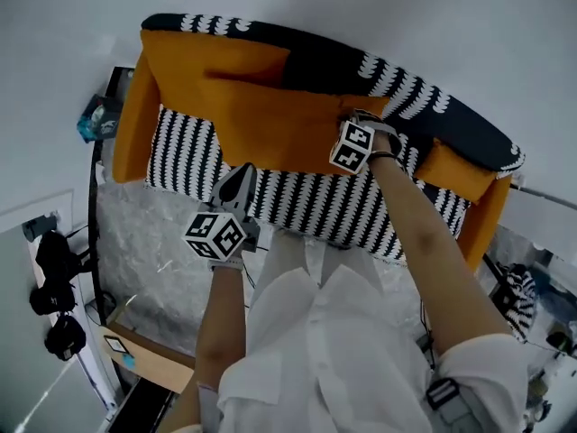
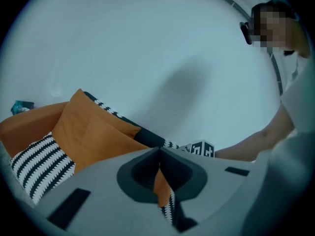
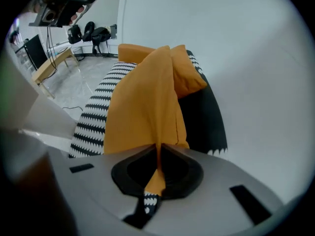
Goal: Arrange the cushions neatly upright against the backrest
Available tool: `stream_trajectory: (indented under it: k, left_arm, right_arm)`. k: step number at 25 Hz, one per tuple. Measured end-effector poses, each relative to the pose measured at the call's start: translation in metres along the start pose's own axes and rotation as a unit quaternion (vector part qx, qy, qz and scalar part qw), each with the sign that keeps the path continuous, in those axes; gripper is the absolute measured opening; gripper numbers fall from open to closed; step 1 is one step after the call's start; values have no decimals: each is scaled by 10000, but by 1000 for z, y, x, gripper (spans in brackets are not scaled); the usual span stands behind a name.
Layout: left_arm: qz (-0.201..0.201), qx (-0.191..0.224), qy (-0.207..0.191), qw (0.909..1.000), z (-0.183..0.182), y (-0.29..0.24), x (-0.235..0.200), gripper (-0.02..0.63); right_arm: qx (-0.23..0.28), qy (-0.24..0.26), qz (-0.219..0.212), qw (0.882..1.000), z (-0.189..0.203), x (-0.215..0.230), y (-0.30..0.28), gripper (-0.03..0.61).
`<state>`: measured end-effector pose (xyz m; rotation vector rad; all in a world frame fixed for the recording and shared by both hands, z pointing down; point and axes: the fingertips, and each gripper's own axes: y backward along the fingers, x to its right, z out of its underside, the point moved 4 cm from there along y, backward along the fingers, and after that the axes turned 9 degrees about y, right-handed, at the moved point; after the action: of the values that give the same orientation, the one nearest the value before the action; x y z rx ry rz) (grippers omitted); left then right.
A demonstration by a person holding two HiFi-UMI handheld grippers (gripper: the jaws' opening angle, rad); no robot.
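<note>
A large orange cushion [image 1: 288, 129] [image 3: 142, 107] [image 2: 106, 149] lies tilted along the sofa's backrest [image 1: 424, 102], above the black-and-white seat [image 1: 315, 201]. My right gripper [image 1: 359, 120] [image 3: 158, 149] is shut on its upper right corner, with orange fabric pinched between the jaws. My left gripper [image 1: 242, 174] [image 2: 158, 151] is shut on its lower left edge, where a sliver of orange shows between the jaws. A second orange cushion [image 1: 207, 57] [image 3: 189, 75] leans against the backrest at the sofa's left end.
Orange armrests [image 1: 131, 115] [image 1: 482, 224] close off both ends of the sofa. A wooden desk [image 1: 149, 354] and black equipment [image 1: 54, 278] stand at lower left on the glossy floor. A white wall runs behind the sofa. A striped object [image 1: 518, 300] sits at right.
</note>
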<state>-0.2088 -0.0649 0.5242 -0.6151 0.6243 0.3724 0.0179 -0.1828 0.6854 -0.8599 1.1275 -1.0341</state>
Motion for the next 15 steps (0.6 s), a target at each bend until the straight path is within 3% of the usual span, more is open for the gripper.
stream_trajectory:
  k: [7, 10, 15]
  left_arm:
    - [406, -440, -278, 9978, 23, -56, 59, 15]
    - [517, -613, -385, 9960, 35, -73, 80, 15]
    - [625, -892, -498, 9928, 53, -98, 102, 15]
  right_arm:
    - [-482, -402, 564, 9964, 126, 13, 21, 15]
    - [-688, -876, 773, 9908, 175, 21, 30, 15]
    - [-970, -1517, 763, 9807, 242, 7, 36, 15]
